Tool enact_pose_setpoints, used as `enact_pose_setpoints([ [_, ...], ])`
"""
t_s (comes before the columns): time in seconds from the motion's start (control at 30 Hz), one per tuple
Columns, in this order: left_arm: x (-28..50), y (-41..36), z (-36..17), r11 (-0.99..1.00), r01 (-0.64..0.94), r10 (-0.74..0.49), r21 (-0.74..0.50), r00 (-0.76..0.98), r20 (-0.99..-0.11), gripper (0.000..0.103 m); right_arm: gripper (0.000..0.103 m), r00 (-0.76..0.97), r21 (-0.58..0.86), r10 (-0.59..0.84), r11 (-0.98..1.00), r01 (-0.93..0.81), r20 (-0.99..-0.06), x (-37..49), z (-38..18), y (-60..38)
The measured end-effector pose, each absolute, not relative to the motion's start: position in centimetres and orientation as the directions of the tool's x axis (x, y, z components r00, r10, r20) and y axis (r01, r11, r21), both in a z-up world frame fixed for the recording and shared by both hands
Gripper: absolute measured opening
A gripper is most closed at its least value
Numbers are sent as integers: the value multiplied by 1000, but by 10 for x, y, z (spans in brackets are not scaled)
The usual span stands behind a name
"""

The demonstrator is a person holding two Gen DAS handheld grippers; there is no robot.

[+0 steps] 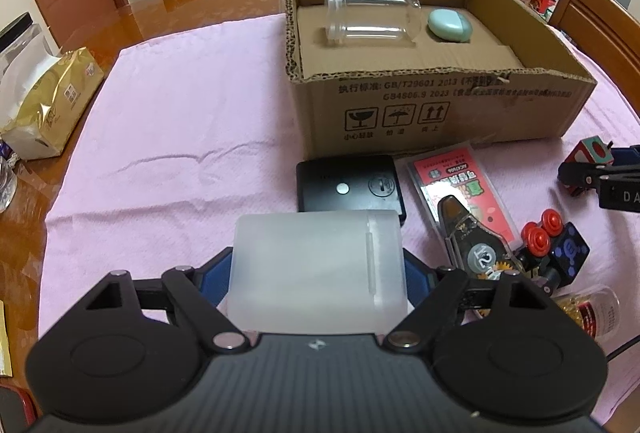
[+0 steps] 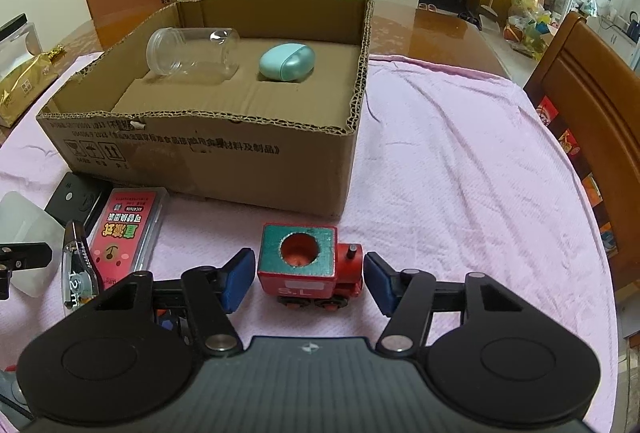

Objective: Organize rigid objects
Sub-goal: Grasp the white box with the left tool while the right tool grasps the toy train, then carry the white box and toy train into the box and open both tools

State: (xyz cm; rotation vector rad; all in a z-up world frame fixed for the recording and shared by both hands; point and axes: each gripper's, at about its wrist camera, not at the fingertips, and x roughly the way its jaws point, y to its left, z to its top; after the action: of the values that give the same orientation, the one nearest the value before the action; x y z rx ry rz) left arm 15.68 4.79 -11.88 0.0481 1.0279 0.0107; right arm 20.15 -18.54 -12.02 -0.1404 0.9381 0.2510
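Pink-clothed counter (image 2: 460, 153): cardboard box (image 2: 224, 137) at 12 o'clock holding jar (image 2: 192, 51) and teal case (image 2: 286, 63); left gripper (image 1: 318, 269) clamping frosted box (image 1: 316, 261), right gripper (image 2: 310, 279) unclenched beside toy train (image 2: 310, 267), several items unboxed.

Left gripper (image 1: 318, 265) points steeply down toward 12 o'clock, blue pads pressed on both sides of a frosted box (image 1: 316, 261). Right gripper (image 2: 310, 279) pitches down likewise, its pads at 9 and 3 o'clock of a toy train (image 2: 310, 267), slim gaps showing

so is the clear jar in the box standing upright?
No. The clear jar lies on its side inside the cardboard box, beside the teal case.
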Motion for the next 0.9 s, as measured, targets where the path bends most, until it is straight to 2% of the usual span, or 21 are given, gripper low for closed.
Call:
enact_pose_setpoints([
  [0.07, 157, 49, -119, 999, 14, 31, 45, 517, -855, 82, 59, 561, -18, 145, 962, -274, -815, 202, -121, -185],
  [0.27, 156, 49, -118, 999, 15, 30, 44, 510, -859, 82, 57, 560, -22, 143, 961, -276, -816, 201, -119, -185],
  [0.6, 153, 55, -110, 997, 54, 23, 56, 489, -872, 82, 56, 542, -33, 147, 951, -308, -827, 199, -112, -187],
  [0.9, 148, 55, -82, 987, 143, 1, 77, 470, -882, 82, 56, 519, -22, 188, 928, -372, -834, 198, -90, -192],
])
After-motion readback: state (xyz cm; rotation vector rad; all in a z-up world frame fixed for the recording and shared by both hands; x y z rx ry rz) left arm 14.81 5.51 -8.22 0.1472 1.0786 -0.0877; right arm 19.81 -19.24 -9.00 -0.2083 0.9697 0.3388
